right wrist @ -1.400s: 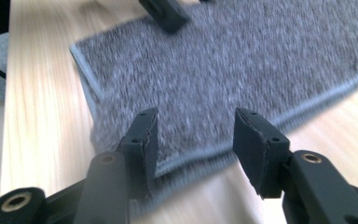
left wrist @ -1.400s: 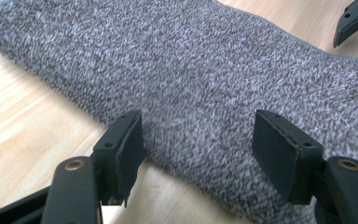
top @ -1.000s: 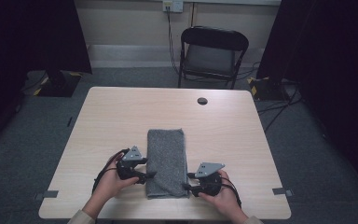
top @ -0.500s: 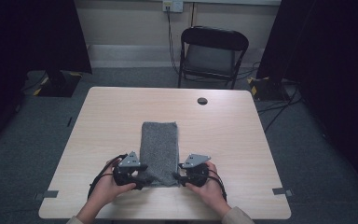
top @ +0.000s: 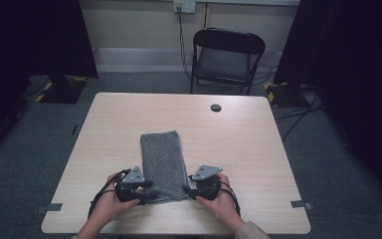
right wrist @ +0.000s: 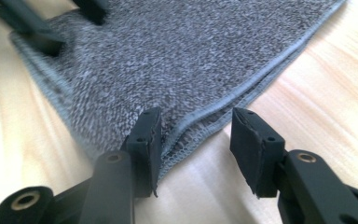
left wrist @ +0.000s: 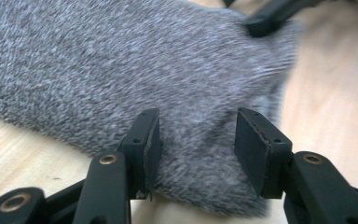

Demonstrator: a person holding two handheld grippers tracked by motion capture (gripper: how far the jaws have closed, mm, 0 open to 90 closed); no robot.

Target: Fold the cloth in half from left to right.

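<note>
- Compared with half a second before, the grey towel (top: 163,166) lay slightly skewed, its far end swung toward the left of the frame; both hands sat a little farther apart at its near corners.
- Left claw (top: 148,191) was spread, jaws straddling the towel's near left corner (left wrist: 200,158) without pinching it.
- Right claw (top: 185,189) was spread too, one jaw over the hemmed edge (right wrist: 196,126), the other over bare desk (top: 258,149).
- Towel's near edge lay close to the desk's front edge; wide bare wood lay left, right and beyond it. A small dark disc (top: 216,107) sat well apart, upper centre.
- Towel: folded long strip, mottled grey pile, stitched hem, layered edges visible in the right gripper view.
</note>
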